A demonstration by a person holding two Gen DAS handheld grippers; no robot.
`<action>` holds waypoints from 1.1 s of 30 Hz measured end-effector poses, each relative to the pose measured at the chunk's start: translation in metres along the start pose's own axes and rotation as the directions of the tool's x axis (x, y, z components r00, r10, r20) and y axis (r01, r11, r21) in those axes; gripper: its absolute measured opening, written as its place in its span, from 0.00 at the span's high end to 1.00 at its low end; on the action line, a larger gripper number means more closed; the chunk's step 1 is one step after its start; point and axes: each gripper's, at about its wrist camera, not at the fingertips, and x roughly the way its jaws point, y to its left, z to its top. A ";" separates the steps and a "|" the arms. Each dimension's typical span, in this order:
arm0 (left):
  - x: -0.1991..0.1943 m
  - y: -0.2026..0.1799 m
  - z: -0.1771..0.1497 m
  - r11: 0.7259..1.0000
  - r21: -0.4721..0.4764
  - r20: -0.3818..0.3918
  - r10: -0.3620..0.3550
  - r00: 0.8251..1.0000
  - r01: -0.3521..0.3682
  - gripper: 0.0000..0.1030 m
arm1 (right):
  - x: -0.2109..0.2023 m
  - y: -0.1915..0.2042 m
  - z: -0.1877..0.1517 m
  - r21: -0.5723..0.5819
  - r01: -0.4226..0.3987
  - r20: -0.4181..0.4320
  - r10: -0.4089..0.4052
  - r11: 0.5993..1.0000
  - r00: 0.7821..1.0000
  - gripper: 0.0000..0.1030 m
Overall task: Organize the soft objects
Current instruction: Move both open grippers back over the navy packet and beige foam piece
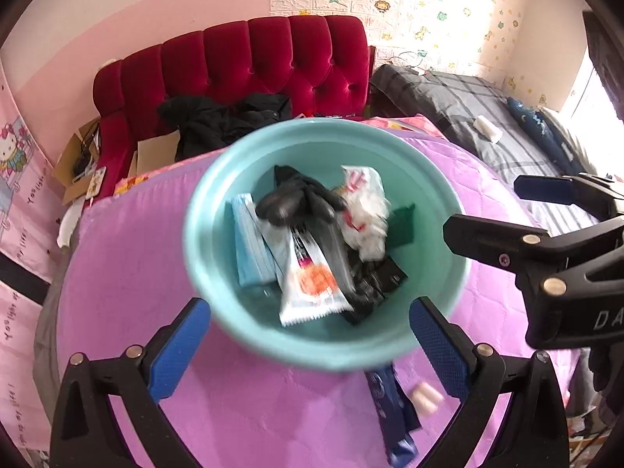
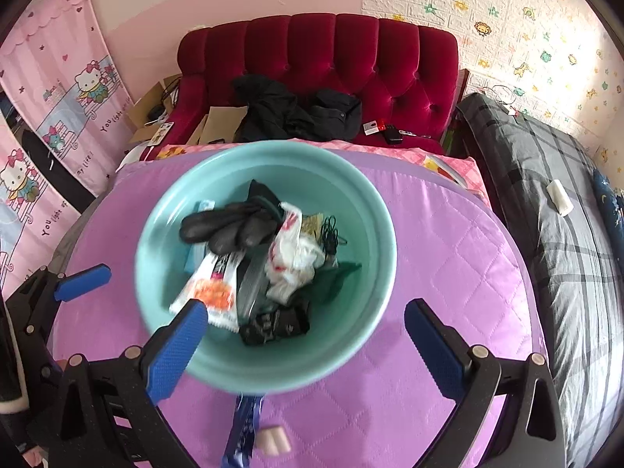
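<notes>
A teal bowl (image 1: 206, 210) (image 2: 374, 230) sits on a purple quilt (image 1: 128, 265) (image 2: 448, 257). Inside it lie a black glove (image 1: 296, 199) (image 2: 230, 226), a white plastic bag (image 1: 366, 210) (image 2: 296, 265), an orange-and-white snack packet (image 1: 312, 284) (image 2: 210, 292) and a blue pack (image 1: 249, 245). My left gripper (image 1: 310, 347) stands open at the bowl's near rim, holding nothing. My right gripper (image 2: 304, 347) (image 1: 491, 210) is open too and holds nothing. A blurred dark blue packet (image 1: 394, 417) (image 2: 243, 429) and a small pink piece (image 1: 427, 397) (image 2: 273, 442) show just below the bowl.
Behind the quilt a red tufted sofa (image 1: 273, 62) (image 2: 331, 58) carries black clothes (image 1: 218, 117) (image 2: 292, 113) and cardboard boxes (image 1: 78, 156). To the right runs a grey plaid bed (image 1: 468, 109) (image 2: 565, 234) with a white roll (image 2: 559, 197). A pink cartoon curtain (image 2: 58, 117) hangs on the left.
</notes>
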 end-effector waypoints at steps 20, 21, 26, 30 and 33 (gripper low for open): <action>-0.036 -0.043 -0.123 0.999 0.035 -0.027 -0.003 1.000 0.004 0.00 | -0.040 0.001 -0.116 -0.013 0.007 0.007 -0.007 1.000 1.000 0.00; -0.033 -0.045 -0.129 1.000 0.028 -0.036 -0.007 0.999 0.008 0.00 | -0.039 0.000 -0.122 -0.008 0.008 0.004 -0.008 1.000 1.000 0.00; -0.020 -0.055 -0.156 0.999 0.003 -0.073 -0.031 0.997 0.032 0.00 | -0.029 -0.002 -0.150 0.004 0.021 -0.006 -0.021 1.000 1.000 0.00; -0.011 -0.059 -0.167 0.999 0.009 -0.099 -0.032 0.995 0.033 0.00 | -0.015 -0.005 -0.171 0.004 0.032 -0.039 -0.032 0.999 0.999 0.00; -0.008 -0.059 -0.169 0.999 0.007 -0.104 -0.032 0.994 0.033 0.00 | -0.011 -0.011 -0.177 0.024 0.035 -0.057 -0.033 0.999 0.998 0.00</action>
